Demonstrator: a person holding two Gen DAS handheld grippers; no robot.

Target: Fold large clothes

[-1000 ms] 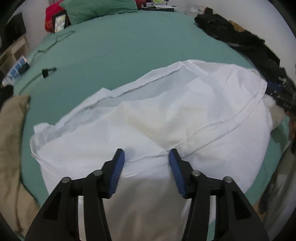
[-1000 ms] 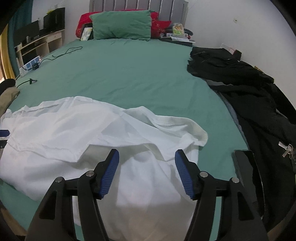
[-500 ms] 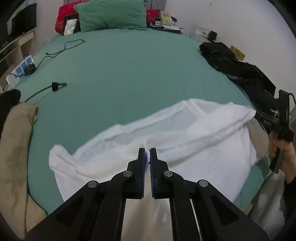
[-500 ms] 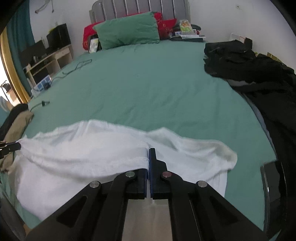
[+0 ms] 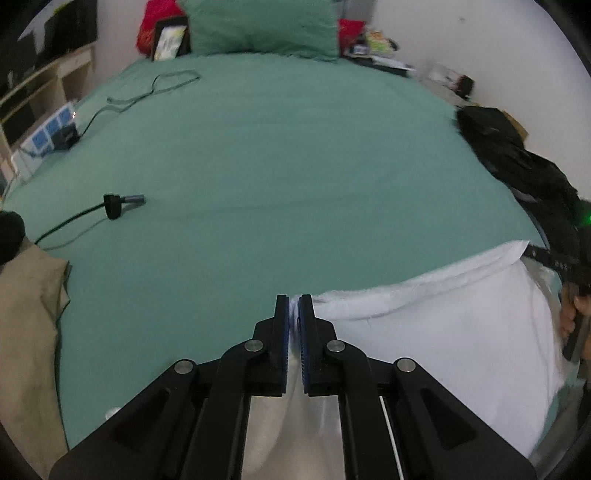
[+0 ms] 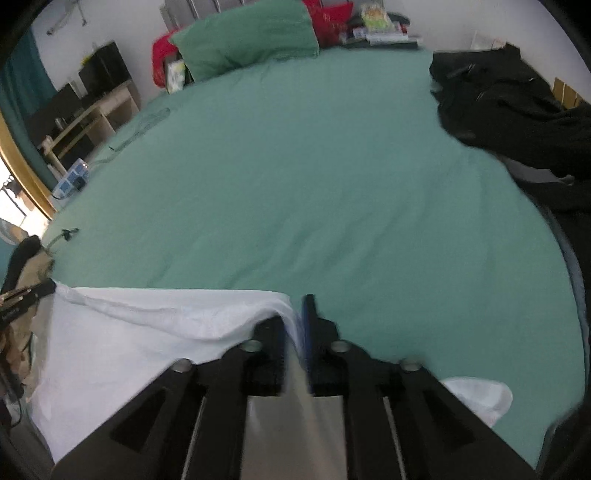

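Observation:
A large white garment (image 5: 443,325) lies at the near edge of the green bed (image 5: 295,166), stretched between my two grippers. My left gripper (image 5: 294,301) is shut on the garment's left corner, and white cloth shows between its blue pads. In the right wrist view the garment (image 6: 147,332) runs off to the left. My right gripper (image 6: 295,310) pinches its right end; its jaws are opening a little, with the cloth still pressed between them. A small white flap (image 6: 480,395) lies to the right of that gripper.
Black clothes (image 6: 517,103) are piled along the bed's right side. A beige garment (image 5: 26,332) lies at the left edge, with a black cable and plug (image 5: 118,203) beside it. A green pillow (image 5: 258,26) sits at the head. A power strip (image 5: 51,133) is at the left.
Both grippers went from open over the spread garment to shut on its edge. They then moved apart sideways, pulling the cloth taut toward the near edge of the bed.

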